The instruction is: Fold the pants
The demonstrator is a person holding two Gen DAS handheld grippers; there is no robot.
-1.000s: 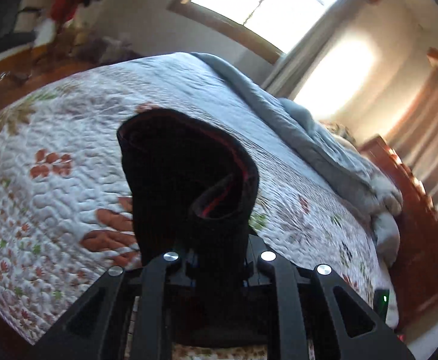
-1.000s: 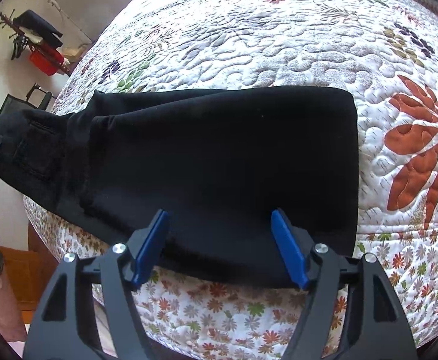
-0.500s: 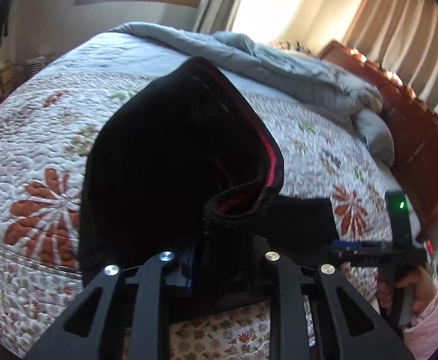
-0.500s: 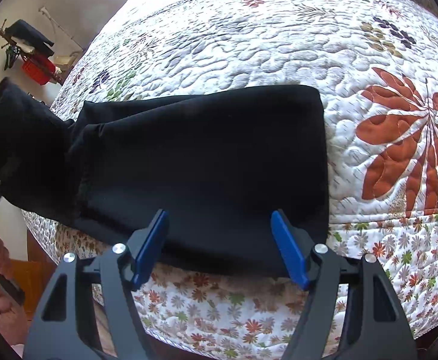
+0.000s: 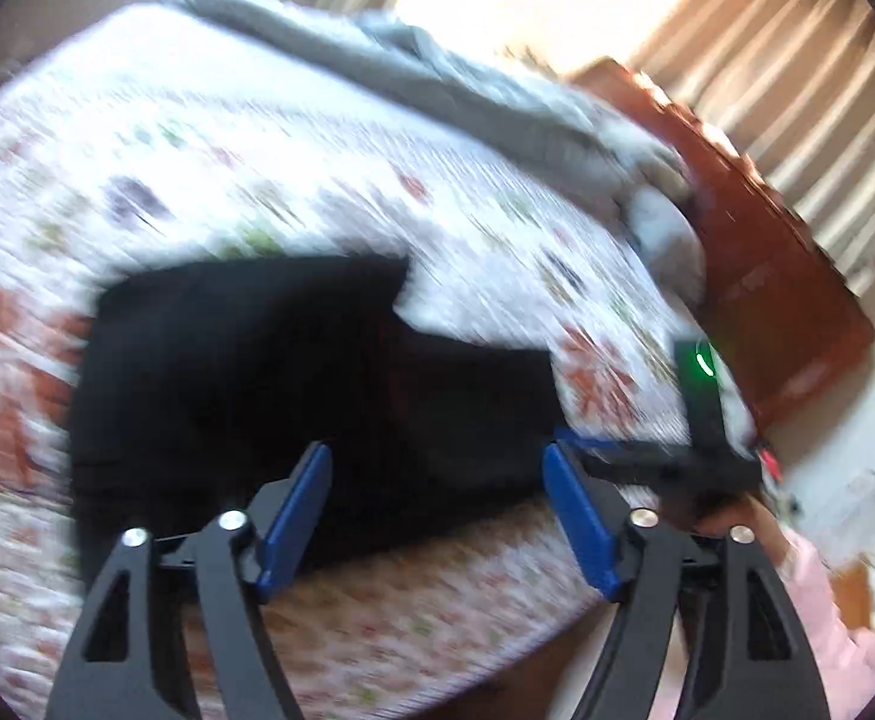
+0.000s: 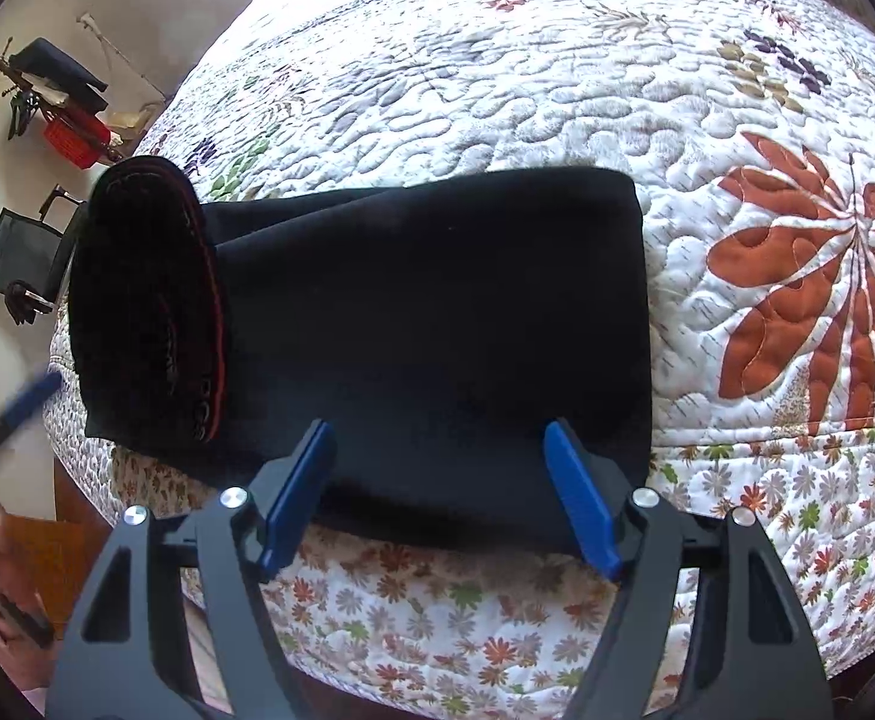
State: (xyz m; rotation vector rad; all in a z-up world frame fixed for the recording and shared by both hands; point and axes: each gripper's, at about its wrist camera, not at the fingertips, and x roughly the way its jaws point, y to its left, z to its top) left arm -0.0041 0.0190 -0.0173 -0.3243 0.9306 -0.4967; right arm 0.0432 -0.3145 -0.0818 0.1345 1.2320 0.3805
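The black pants point(image 6: 425, 324) lie folded near the front edge of my floral quilt point(image 6: 557, 90), long axis running left to right across my right wrist view, waistband end at the left with its red-trimmed band turned over on top. Lettering along that band is too small to read. My left gripper point(image 5: 437, 516) is opening, nothing between its jaws; my right gripper point(image 6: 437, 498) hangs wide and empty over the near edge.

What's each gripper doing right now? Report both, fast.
Left gripper: jaws opening, nothing between the pads; black pants lie released on the quilt.
Right gripper: open, holding nothing, over the pants.
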